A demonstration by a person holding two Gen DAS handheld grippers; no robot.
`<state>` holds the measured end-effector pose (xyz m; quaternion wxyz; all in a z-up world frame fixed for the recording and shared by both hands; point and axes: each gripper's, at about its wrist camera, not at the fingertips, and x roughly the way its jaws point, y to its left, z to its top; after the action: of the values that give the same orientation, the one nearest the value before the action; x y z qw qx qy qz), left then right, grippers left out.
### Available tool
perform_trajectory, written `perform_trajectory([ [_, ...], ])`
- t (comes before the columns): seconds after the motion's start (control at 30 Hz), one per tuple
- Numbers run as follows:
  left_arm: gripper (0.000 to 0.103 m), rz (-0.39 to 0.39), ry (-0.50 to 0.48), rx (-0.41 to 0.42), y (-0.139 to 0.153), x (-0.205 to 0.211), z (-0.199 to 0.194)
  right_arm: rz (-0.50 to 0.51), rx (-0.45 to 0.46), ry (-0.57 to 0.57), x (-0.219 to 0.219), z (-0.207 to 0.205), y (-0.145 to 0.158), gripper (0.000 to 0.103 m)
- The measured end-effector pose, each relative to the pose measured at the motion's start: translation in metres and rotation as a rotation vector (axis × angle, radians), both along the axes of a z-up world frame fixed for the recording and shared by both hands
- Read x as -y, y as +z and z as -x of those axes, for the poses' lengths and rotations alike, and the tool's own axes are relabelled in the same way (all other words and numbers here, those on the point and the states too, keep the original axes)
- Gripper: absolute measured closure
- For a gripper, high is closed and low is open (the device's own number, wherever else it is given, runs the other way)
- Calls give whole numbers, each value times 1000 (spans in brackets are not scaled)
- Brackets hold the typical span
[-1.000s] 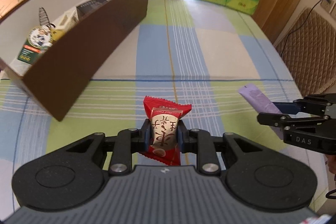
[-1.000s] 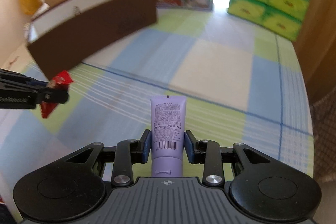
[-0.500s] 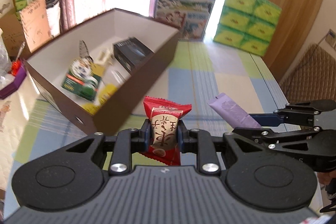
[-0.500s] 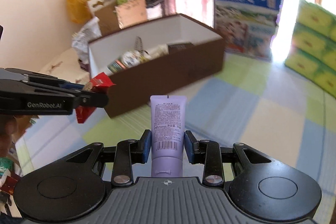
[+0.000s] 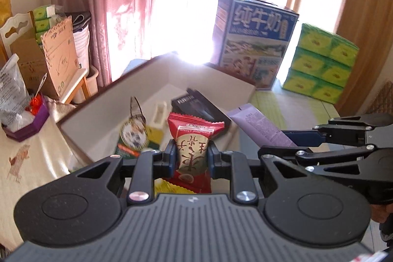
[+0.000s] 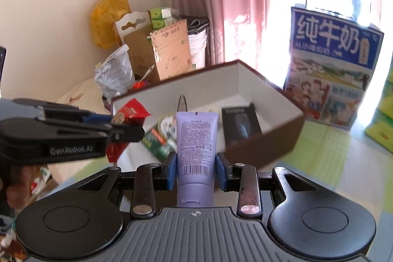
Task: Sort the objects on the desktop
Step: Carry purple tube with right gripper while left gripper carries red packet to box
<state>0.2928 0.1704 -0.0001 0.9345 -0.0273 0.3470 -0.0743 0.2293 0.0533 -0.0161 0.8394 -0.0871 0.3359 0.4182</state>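
Note:
My left gripper (image 5: 192, 156) is shut on a red snack packet (image 5: 194, 139) and holds it over the near end of the brown, white-lined box (image 5: 208, 76). My right gripper (image 6: 196, 163) is shut on a purple cream tube (image 6: 196, 136), held just before the box's near wall (image 6: 265, 146). The tube also shows in the left wrist view (image 5: 260, 127), the packet in the right wrist view (image 6: 130, 112). In the box lie a black case (image 6: 239, 123), a green round-labelled pack (image 5: 131, 133) and a binder clip (image 5: 136, 107).
A blue milk carton (image 5: 255, 41) and green tissue packs (image 5: 321, 65) stand behind the box on the checked tablecloth (image 6: 331, 154). Cardboard boxes (image 5: 46, 60), bags and a purple tub (image 5: 27, 124) crowd the left side by the pink curtain.
Both grippers have risen and moved forward toward the box, each holding its item. The packet now hangs over the box's near end; the tube has come up to the box's near wall.

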Motion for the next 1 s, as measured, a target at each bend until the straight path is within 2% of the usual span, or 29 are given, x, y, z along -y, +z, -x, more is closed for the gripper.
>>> perform_trajectory([
  [0.2,83,-17,12,-11,-4,-19,-52,10,1,-30,-39,-41,-1,72],
  [0.53,83,-16,10,-61,-29,-32,-120,46,-50,-96,-77,-100,-30,72],
  [1.0,83,12,19,-171,-75,-46,-170,134,-86,-118,-103,-134,-73,72],
])
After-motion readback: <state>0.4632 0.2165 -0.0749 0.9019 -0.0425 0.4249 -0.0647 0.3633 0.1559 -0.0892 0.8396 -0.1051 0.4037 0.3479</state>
